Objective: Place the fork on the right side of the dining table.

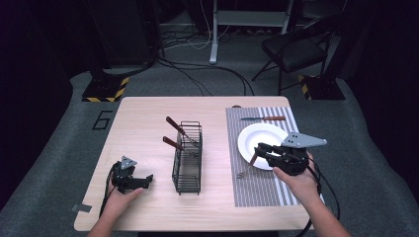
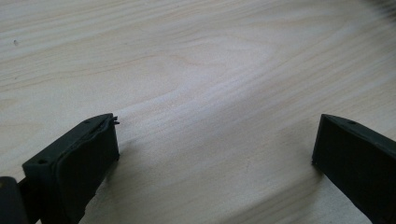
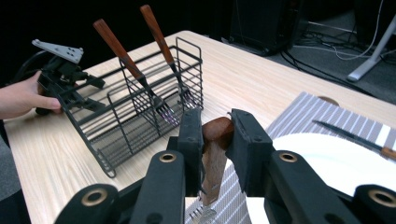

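Working at a pale wooden table (image 1: 143, 123) on grey carpet marked "6" (image 1: 102, 120), your right gripper (image 3: 215, 140) clamps a wood-handled fork (image 3: 212, 163) over the striped placemat (image 1: 257, 190) beside the white plate (image 1: 257, 136) — the wire caddy (image 1: 188, 158) stands between the grippers. Your left gripper (image 2: 215, 140) rests jaws apart, nothing between them.

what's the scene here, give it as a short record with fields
surface: wooden table with striped placemat
right gripper: jaws shut on wooden-handled fork, tines down over the placemat
left gripper: jaws open, nothing between them, low over bare table
wire rack: two forks with wooden handles stand in it, tilted
white plate: on placemat
knife: on placemat beyond plate
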The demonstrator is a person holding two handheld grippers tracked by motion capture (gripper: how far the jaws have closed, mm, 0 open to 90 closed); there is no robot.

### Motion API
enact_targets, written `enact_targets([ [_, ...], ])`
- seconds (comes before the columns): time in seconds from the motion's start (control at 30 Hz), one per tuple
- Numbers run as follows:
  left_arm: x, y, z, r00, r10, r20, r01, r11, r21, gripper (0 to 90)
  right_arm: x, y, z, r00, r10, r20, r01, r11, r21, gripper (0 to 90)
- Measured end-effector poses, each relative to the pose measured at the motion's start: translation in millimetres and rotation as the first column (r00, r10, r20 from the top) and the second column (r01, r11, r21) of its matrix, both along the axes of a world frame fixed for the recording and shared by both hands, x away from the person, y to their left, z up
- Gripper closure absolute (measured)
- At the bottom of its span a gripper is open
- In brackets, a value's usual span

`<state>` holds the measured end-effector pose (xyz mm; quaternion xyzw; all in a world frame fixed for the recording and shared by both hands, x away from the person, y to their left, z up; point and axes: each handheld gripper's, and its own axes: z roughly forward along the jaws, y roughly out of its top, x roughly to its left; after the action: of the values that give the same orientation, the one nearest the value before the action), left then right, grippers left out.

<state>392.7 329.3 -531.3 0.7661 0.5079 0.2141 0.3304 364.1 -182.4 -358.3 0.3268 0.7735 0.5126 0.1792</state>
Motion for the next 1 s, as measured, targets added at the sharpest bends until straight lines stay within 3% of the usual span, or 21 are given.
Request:
enact_targets([
  [0.67, 0.0, 0.0, 0.0, 1.0000, 0.000, 0.000, 0.000, 1.0000, 0.000, 0.2, 1.0, -18.5, -19.2, 0.9987, -0.038, -0.035, 0.038, 0.999, 0.018, 74.0],
  [1.0, -0.2, -0.3, 0.0, 1.0000, -0.004, 0.001, 0.004, 1.0000, 0.000, 0.1, -2.7, -34.7, -27.6, 0.9940, -0.085, -0.069, 0.090, 0.992, 0.083, 72.7],
])
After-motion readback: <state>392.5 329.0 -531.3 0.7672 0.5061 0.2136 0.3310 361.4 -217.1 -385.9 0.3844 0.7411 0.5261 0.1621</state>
